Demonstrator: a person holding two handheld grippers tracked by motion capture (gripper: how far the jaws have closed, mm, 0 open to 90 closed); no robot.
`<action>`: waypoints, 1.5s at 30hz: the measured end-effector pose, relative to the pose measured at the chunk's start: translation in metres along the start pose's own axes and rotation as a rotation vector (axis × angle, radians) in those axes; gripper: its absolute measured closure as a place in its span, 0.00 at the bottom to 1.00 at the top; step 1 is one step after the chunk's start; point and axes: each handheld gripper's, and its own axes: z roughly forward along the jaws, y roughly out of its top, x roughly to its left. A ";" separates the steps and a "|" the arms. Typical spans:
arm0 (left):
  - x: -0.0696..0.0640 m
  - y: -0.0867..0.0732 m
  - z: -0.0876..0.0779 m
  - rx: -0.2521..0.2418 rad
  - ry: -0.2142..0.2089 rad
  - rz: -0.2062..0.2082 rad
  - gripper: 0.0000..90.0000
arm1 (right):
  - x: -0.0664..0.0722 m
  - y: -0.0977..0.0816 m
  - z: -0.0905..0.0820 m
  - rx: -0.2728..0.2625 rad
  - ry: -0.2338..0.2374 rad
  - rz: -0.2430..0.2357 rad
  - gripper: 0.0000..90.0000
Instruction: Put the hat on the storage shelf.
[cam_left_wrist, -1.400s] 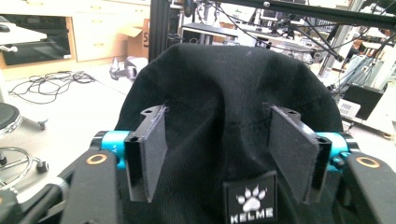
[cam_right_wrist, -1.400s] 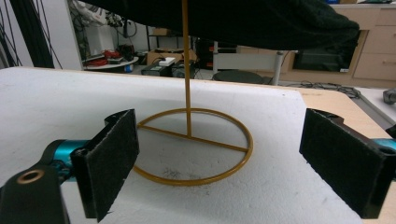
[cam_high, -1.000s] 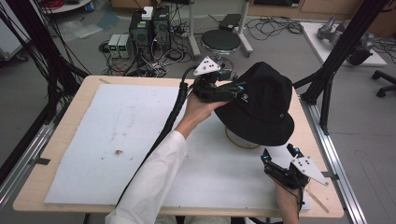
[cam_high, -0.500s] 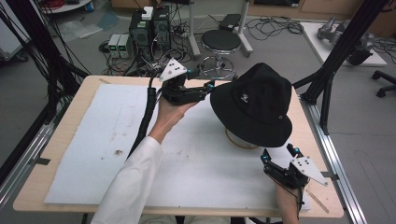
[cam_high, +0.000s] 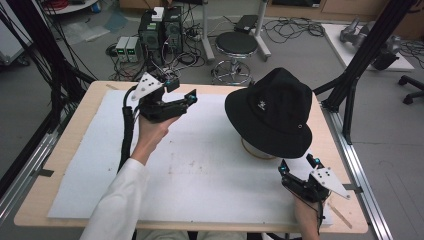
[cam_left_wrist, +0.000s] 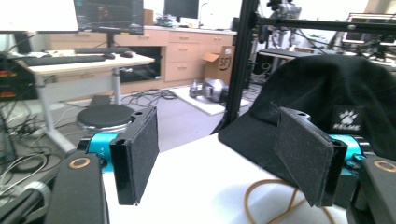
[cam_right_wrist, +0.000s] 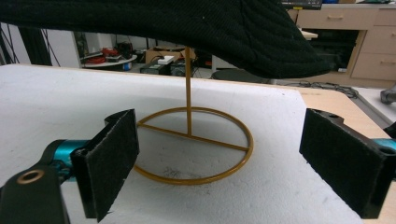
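A black bucket hat (cam_high: 272, 112) sits on a yellow wire stand (cam_high: 255, 151) at the right of the table. My left gripper (cam_high: 191, 98) is held open above the white sheet, well to the left of the hat, with nothing between its jaws. In the left gripper view the hat (cam_left_wrist: 327, 93) lies ahead to the right, beyond the open left gripper (cam_left_wrist: 219, 158). My right gripper (cam_high: 297, 164) rests open near the front right corner, pointing at the stand. The right gripper view looks between its open pads (cam_right_wrist: 112, 158) at the stand's ring base (cam_right_wrist: 191, 181), under the hat brim (cam_right_wrist: 187, 23).
A white foam sheet (cam_high: 200, 170) covers most of the wooden table (cam_high: 65, 150). Black frame posts (cam_high: 350, 85) rise at the table's right and left sides. A round stool (cam_high: 236, 45) and electronics boxes (cam_high: 160, 30) stand on the floor behind the table.
My left gripper has drawn away from the hat, moving left across the table, and now stands open. The hat stays on its stand. The right gripper has not moved.
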 end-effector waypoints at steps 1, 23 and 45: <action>0.003 -0.001 -0.004 0.004 0.008 -0.002 0.34 | 0.000 0.000 0.000 0.000 -0.001 -0.001 0.12; 0.059 -0.039 -0.097 -0.025 0.223 -0.079 0.34 | 0.004 0.001 0.003 0.004 0.003 -0.014 0.12; 0.088 -0.077 -0.192 -0.149 0.544 -0.110 0.35 | 0.005 0.001 0.003 0.004 -0.003 -0.015 0.12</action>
